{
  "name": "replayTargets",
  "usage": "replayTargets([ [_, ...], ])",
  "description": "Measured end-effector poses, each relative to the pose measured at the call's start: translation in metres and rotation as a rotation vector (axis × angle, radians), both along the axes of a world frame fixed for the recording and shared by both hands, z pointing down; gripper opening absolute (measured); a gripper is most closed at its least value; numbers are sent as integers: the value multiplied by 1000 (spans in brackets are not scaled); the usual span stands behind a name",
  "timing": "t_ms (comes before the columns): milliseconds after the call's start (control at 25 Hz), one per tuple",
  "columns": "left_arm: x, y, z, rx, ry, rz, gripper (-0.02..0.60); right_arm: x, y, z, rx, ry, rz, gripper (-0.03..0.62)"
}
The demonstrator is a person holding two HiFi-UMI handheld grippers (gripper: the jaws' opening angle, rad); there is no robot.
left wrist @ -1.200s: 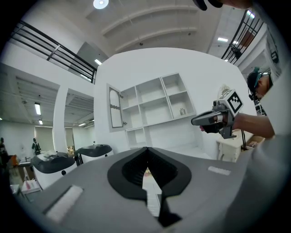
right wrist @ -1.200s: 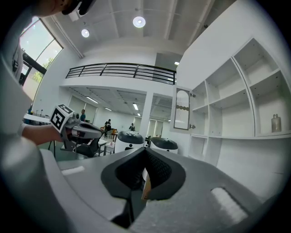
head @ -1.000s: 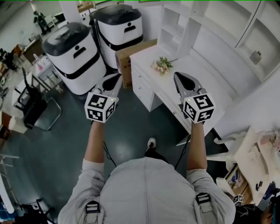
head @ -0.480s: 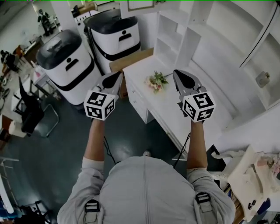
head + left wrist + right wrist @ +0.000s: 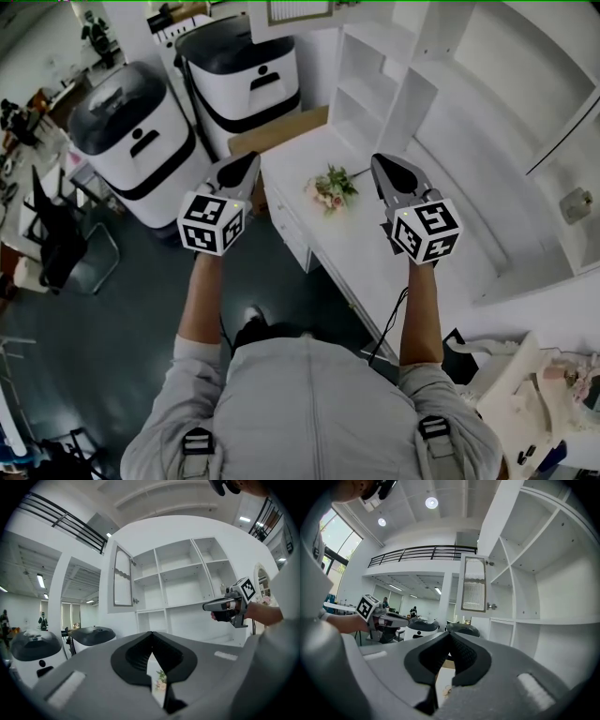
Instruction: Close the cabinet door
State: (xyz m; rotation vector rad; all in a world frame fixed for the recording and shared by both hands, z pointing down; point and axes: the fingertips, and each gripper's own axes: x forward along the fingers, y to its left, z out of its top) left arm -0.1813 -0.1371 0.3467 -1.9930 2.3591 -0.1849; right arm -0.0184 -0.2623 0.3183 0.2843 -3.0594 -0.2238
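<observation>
The cabinet door (image 5: 123,576), a framed panel with ribbed glass, stands swung open at the left end of the white wall shelves (image 5: 180,581). In the right gripper view the cabinet door (image 5: 473,584) shows up ahead, and in the head view its top edge (image 5: 300,11) is far beyond both grippers. My left gripper (image 5: 239,172) is held level over the floor beside the desk, shut and empty. My right gripper (image 5: 387,169) hovers level above the white desk (image 5: 375,244), jaws together with nothing between them. Neither touches the door.
A small bunch of flowers (image 5: 328,187) lies on the desk. Two white-and-black machines (image 5: 136,141) and a cardboard box (image 5: 272,131) stand left of the desk. A black chair (image 5: 56,244) is at the far left. Open shelf compartments (image 5: 375,103) rise behind the desk.
The person has walked towards the shelves: desk, flowers and machines have slid nearer in the head view. Both grippers stay level, shut and the same distance apart.
</observation>
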Motion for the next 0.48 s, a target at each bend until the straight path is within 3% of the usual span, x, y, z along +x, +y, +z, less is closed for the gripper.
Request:
replayTargets([
  [240, -49, -32, -6, 28, 21, 6, 17, -27, -25, -9, 12, -19, 42, 2],
  [480, -111, -73, -16, 44, -3, 67, 17, -80, -50, -12, 5, -17, 97, 2],
])
